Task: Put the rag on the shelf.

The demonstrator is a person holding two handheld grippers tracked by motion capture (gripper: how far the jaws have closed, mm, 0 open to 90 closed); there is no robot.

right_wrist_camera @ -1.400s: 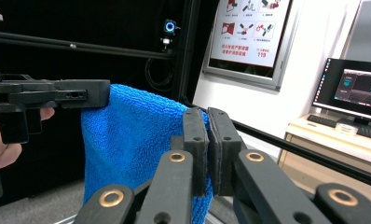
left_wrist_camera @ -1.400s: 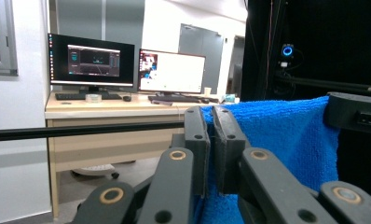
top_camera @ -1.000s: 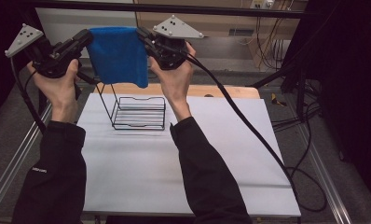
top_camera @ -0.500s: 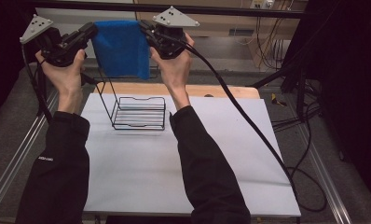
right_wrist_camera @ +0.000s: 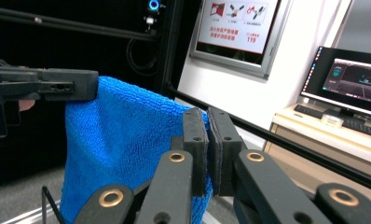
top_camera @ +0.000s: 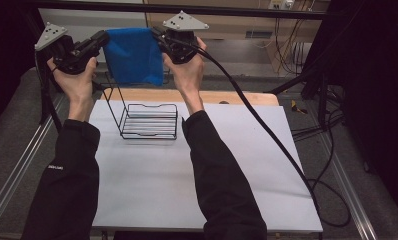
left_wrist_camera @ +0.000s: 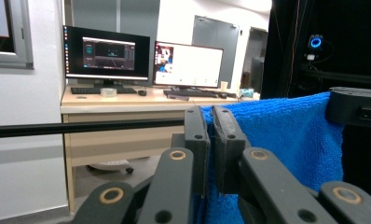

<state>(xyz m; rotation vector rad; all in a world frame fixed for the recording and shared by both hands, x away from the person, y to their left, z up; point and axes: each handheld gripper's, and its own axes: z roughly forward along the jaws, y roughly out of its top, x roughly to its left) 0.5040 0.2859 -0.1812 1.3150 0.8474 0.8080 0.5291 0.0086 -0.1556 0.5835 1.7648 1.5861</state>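
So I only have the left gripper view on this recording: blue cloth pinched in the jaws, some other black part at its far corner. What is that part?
Observer: That is the right gripper. In the right gripper view its jaws are shut on the other top corner of the blue cloth.
Operator: Is the cloth lying on anything?
Observer: No. In the high view it hangs free between the left gripper and the right one, above the table.
Operator: Anything underneath it?
Observer: A black wire rack stands on the table, at its far side, below the cloth and between the person's forearms.
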